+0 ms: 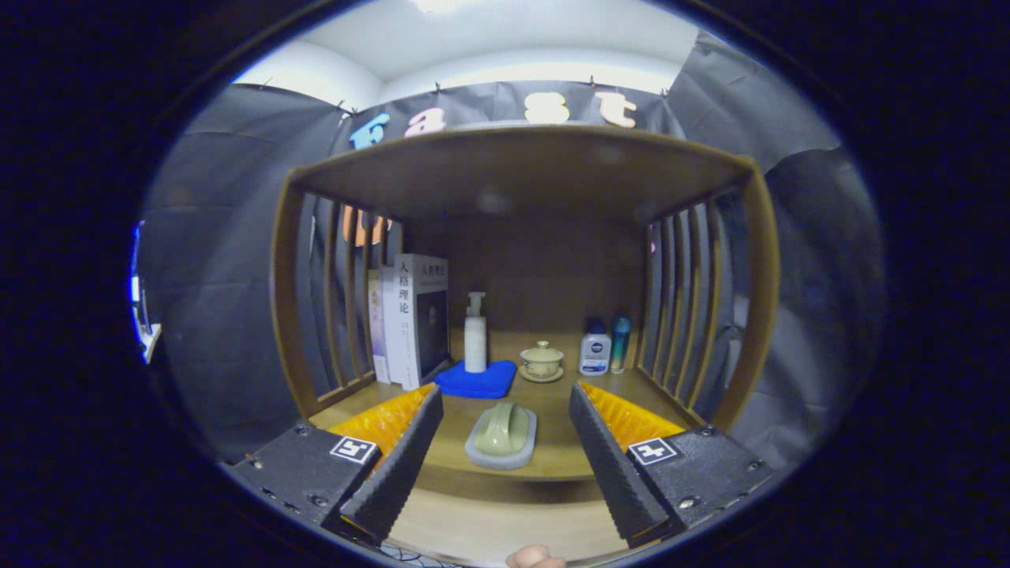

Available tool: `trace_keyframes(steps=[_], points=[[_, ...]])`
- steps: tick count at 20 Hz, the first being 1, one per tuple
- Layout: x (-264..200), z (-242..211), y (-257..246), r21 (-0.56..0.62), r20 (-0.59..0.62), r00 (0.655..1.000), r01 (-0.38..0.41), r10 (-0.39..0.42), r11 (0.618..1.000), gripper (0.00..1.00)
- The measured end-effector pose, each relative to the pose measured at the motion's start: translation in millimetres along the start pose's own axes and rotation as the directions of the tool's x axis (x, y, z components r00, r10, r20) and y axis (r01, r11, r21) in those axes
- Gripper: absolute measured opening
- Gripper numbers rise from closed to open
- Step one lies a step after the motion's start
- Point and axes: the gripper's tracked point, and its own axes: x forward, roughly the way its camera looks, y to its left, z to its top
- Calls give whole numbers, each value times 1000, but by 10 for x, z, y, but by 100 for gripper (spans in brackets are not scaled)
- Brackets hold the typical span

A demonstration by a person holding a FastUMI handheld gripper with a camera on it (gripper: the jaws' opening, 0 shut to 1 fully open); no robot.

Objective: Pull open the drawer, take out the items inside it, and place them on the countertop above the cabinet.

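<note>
Fingers of the claw (505,446) stand wide apart, holding nothing. Between them a green soap dish (501,435) lies on the table (552,450), near its front edge. Beyond it stand books (410,319), a pump bottle (475,333) on a blue cloth (477,381), and a lidded cup (541,361).

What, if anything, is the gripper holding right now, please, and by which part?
Nothing: the gripper is open, its jaws apart either side of a soap dish on the countertop, touching nothing.

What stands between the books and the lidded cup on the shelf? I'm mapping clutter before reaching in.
In the gripper view, a white pump bottle on a blue cloth stands between the books and the lidded cup. The claw is open.
</note>
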Motion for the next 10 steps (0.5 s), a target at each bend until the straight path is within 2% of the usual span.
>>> trace_keyframes(steps=[4,6,10], points=[[-614,-383,-58,30,13,999,45,-46,999,100],[-905,-571,19,42,20,999,36,-37,998,100],[-1293,-999,-49,20,-2,997,73,-73,997,100]])
